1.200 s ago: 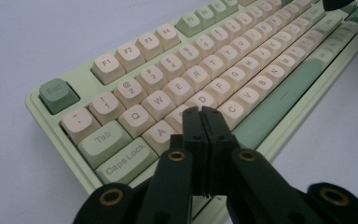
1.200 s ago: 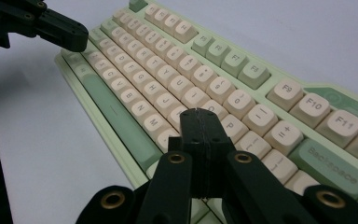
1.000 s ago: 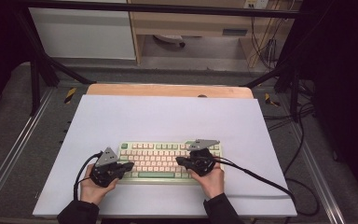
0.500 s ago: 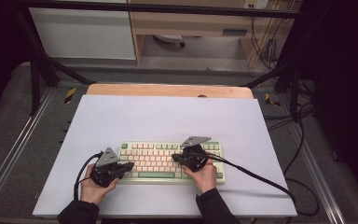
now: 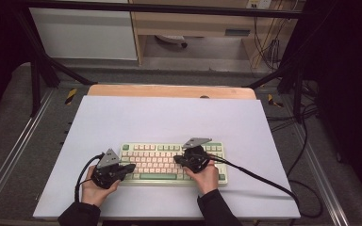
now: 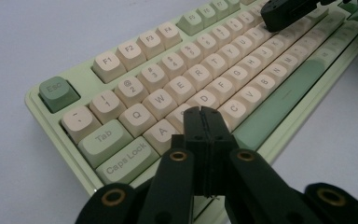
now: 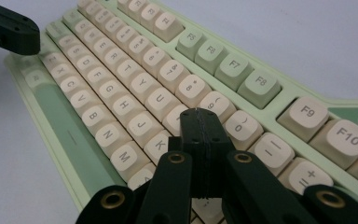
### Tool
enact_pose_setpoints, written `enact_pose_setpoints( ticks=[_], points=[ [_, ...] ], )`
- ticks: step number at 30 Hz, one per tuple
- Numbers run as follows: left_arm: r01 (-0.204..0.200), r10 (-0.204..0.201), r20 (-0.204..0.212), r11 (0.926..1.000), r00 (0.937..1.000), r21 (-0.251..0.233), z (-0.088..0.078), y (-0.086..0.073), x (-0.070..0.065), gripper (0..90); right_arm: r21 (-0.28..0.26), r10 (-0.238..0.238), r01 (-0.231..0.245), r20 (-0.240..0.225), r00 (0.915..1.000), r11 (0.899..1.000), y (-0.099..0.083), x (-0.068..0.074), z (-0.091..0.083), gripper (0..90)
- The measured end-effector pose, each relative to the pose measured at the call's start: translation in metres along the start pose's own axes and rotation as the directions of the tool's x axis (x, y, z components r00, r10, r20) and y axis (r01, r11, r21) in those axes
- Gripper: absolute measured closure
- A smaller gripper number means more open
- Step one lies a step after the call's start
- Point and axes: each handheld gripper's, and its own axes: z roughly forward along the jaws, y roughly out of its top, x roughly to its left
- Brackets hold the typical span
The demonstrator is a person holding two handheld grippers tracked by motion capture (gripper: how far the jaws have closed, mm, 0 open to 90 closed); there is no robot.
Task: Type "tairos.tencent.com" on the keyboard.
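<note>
Green-and-cream keyboard (image 5: pixel 172 163) lies at the near middle of my white counter (image 5: pixel 169 117). At its left end, my left hand-held gripper (image 6: pixel 205 114) is clenched empty over the A and S keys; toward its right, my right hand-held gripper (image 7: pixel 200 116) is clenched empty above the K and O keys.

Black claws (image 6: pixel 204 116) with brass-ringed screws, grey three-cornered plates, black cables, dark sleeves.

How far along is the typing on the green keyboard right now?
Done: both grippers are shut and poised as pokers. In hand: the left gripper tips sit over the S key area and the right gripper near I/O on the keyboard. What has been typed, or what is left, cannot be told.
</note>
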Motion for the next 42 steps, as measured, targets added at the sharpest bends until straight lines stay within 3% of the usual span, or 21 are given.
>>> enact_pose_setpoints(
  ticks=[7,26,42],
  points=[
    [0.001,-0.001,0.001,1.0000,1.0000,-0.002,0.000,0.000,0.000,89.8,-0.003,-0.008,0.008,0.000,1.0000,1.000,0.000,0.000,-0.001,90.0],
    [0.009,-0.009,0.003,0.9999,1.0000,-0.010,-0.002,0.001,0.001,89.8,-0.033,-0.045,0.044,-0.023,0.9987,0.998,0.005,0.008,-0.026,90.0],
    [0.017,-0.016,0.006,0.9998,0.9998,-0.011,-0.001,0.001,0.002,89.8,-0.030,-0.048,0.046,-0.057,0.9972,0.998,0.003,0.016,-0.028,90.0]
  ],
)
